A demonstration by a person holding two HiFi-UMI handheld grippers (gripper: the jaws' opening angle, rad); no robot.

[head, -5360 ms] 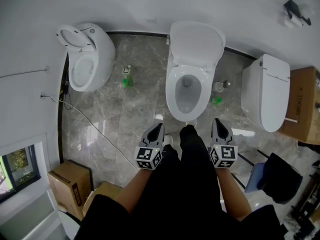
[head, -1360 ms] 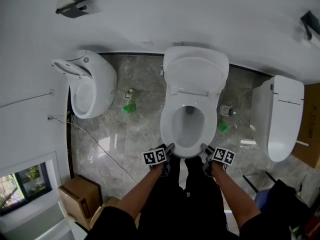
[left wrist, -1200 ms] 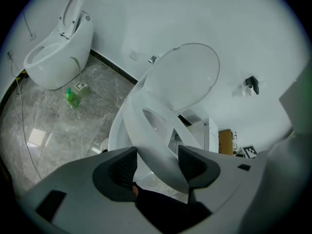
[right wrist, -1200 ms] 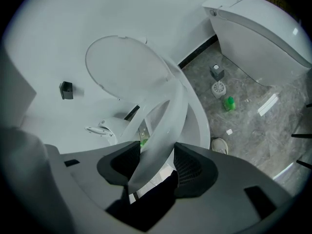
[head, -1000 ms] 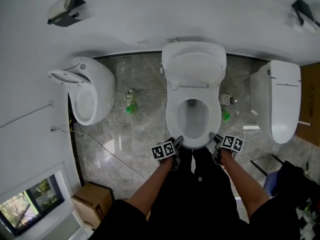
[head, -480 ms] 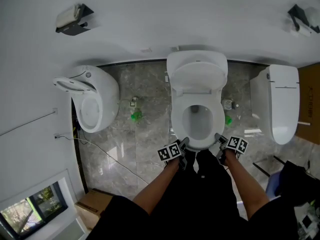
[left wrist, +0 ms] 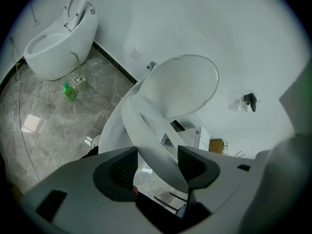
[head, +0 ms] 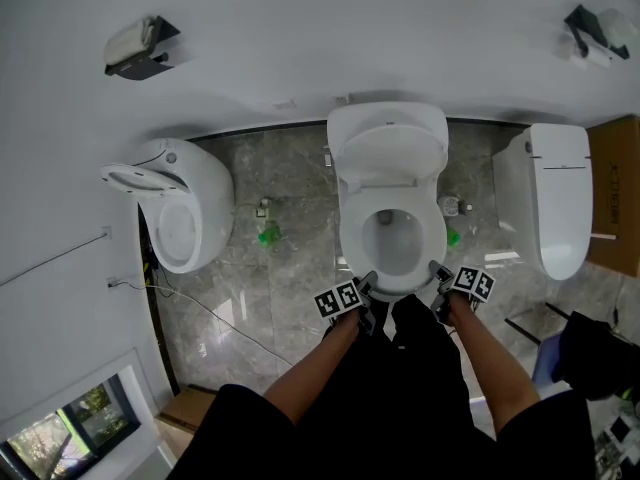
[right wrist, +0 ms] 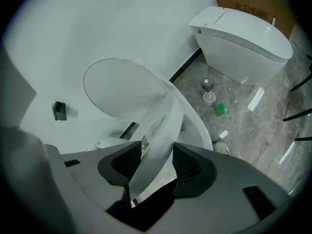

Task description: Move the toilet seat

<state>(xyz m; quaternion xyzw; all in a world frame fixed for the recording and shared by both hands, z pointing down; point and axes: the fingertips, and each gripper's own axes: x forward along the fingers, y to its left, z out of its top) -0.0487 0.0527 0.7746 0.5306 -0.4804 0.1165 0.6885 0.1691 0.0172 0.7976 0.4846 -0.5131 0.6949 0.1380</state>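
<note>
Both grippers are clamped on the front of the toilet seat [head: 352, 243]. The left gripper [head: 366, 286] is on the front-left corner, the right gripper [head: 438, 271] on the front-right.

Left gripper view: the left gripper [left wrist: 157, 160] has the seat [left wrist: 146, 130] between its pads, and the ring's edge fills the gap. Right gripper view: same for the right gripper [right wrist: 157, 162], with the seat [right wrist: 163, 126] pressed on both sides. Neither pair of jaws is fully together; the ring's thickness holds them apart.

The seat's long axis runs front to back, from the grippers to the hinge at the wall. The front end sits above the bowl [left wrist: 109, 130] and the ring tilts down toward the hinge. The lid [head: 392, 153] stands upright against the wall behind it.

View differences:
- The head view looks from above, so the ring reads as flat on the bowl and the tilt doesn't show. It does show both grippers at once, plus the person's arms and legs.
- The two gripper views show the gap between ring and bowl rim [right wrist: 195, 126], and the pad contact.
- The left gripper view shows the neighbouring toilet [left wrist: 58, 48] and a green bottle [left wrist: 69, 92] on the floor.
- The right gripper view shows the other toilet [right wrist: 243, 30], a cardboard box [right wrist: 253, 4] and a second green bottle [right wrist: 222, 109].
</note>
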